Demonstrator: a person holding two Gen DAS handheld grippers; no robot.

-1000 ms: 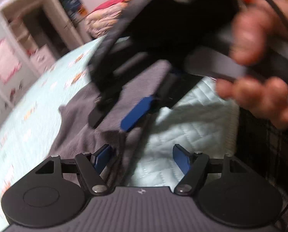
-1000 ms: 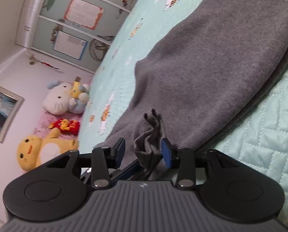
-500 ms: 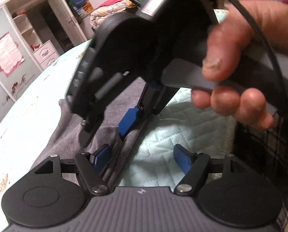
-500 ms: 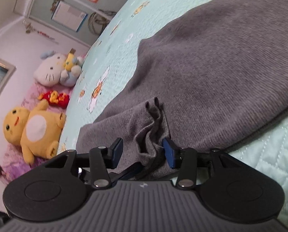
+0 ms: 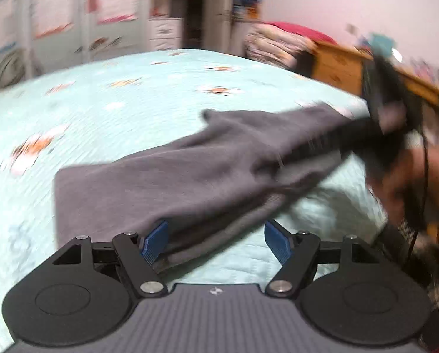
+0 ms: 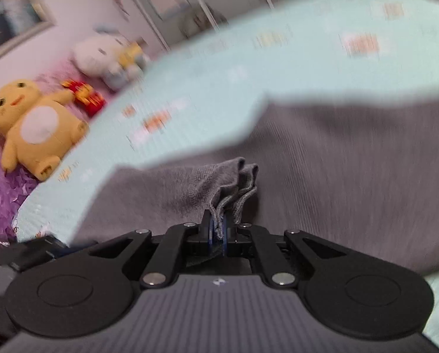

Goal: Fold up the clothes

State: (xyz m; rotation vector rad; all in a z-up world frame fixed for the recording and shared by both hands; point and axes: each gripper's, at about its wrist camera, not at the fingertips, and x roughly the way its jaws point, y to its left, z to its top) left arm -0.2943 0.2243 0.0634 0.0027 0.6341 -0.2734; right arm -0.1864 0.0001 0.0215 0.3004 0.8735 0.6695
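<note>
While a grey knitted garment (image 6: 322, 176) lies spread over the bed's quilted mint-green bedspread (image 5: 131, 94), a bunched fold of its edge is pinched between the blue ribbed pads of the right tool (image 6: 218, 229), whose jaws have just been closing and are now pressed together on the cloth. Fine vertical ribbing is seen across the fabric, and the gathered edge rises in two soft rounded folds just above the pads. Small orange-and-white printed figures are scattered over the bedspread, whose stitching forms a diamond pattern. In the left wrist view the garment (image 5: 190, 176) is drawn into a long, tapering band that runs from the left tool (image 5: 216, 239) up towards the right, where it meets the other tool, held in a blurred hand (image 5: 402, 176). The left tool's jaws are spread wide; the cloth's lower edge lies against the left blue pad, while the right pad stands clear over bare bedspread. A yellow plush toy (image 6: 31, 126) with a white belly and a white plush toy (image 6: 107, 56) are seen beside the bed. A wooden headboard (image 5: 343, 67) is seen beyond the far edge.
</note>
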